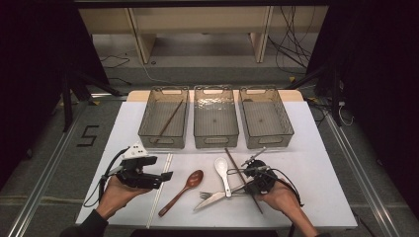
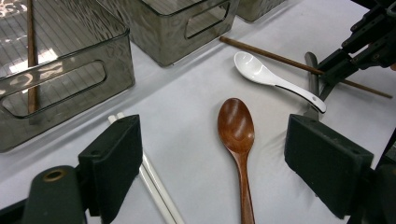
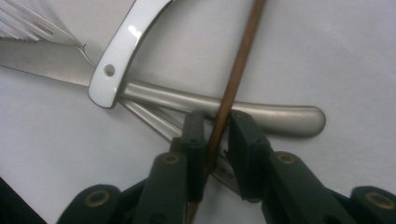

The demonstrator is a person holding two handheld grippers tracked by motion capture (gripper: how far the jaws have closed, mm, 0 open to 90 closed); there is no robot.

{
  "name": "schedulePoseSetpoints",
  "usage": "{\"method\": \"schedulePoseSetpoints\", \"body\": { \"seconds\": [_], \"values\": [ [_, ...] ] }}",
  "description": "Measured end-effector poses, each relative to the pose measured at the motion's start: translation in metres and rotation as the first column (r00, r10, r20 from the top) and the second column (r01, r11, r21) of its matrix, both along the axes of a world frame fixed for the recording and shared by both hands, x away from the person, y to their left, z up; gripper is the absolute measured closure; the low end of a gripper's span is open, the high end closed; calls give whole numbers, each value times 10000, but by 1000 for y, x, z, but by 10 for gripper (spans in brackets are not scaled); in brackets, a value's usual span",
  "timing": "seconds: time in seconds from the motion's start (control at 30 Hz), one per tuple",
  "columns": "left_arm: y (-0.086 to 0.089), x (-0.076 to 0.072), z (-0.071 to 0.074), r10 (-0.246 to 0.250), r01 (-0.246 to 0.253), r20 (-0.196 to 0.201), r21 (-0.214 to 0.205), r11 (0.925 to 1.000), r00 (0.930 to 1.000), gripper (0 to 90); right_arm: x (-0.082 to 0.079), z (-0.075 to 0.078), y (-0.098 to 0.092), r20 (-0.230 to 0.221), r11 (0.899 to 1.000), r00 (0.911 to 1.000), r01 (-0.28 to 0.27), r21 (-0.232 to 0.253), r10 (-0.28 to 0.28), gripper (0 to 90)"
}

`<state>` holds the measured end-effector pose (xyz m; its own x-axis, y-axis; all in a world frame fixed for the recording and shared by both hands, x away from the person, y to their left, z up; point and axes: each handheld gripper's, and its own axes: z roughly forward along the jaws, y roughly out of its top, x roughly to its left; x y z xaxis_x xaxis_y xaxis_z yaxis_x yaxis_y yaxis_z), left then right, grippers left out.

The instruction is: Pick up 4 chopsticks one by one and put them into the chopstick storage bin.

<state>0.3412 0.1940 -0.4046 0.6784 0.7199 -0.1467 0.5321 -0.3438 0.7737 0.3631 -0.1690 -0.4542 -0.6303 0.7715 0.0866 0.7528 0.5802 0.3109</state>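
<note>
Straddling the thin brown wooden chopstick (image 3: 236,74), my right gripper (image 3: 215,128) has narrowed without visibly clamping it; at nine o'clock, my left gripper (image 2: 215,154) gapes empty.

Your right gripper (image 3: 215,135) is working in the tightest spot: the brown chopstick (image 3: 236,74) between its jaws is crossing over the knife (image 3: 196,100) handle and the fork (image 3: 154,122) handle, with the white spoon (image 3: 122,44) handle lying on top just beside them, so nothing here is leaving you side room. Your left gripper (image 2: 215,158) is hanging with bare table on either side of the wooden spoon (image 2: 237,128); the white chopsticks (image 2: 156,186) are lying under its left jaw. Farther out, three bins (image 1: 216,143) are walling off the table's far edge.
</note>
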Motion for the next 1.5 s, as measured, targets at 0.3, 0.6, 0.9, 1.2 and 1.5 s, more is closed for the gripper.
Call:
{"method": "schedulePoseSetpoints", "body": {
  "seconds": [0.3,0.6,0.9,1.2,1.5],
  "values": [
    [-1,0,0,-113,113,-19,73,9999,9999,188,3,0,-4,-44,9997,9998,202,-161,-203,849],
    [0,1,-2,-101,102,-62,98,9999,9999,190,4,3,-7,274,9993,9995,181,-323,-172,861],
    [0,3,-5,-245,249,-132,323,9992,9996,186,-2,21,-6,1223,9972,9900,-667,-343,705,863],
    [-5,10,3,-812,816,-82,858,9930,9967,183,-16,40,12,1727,9778,9625,-2077,-275,2093,863],
    [-24,13,7,-1697,1663,82,1562,9736,9855,180,-29,47,32,1883,9405,9215,-3322,-713,3398,862]
  ]
}}
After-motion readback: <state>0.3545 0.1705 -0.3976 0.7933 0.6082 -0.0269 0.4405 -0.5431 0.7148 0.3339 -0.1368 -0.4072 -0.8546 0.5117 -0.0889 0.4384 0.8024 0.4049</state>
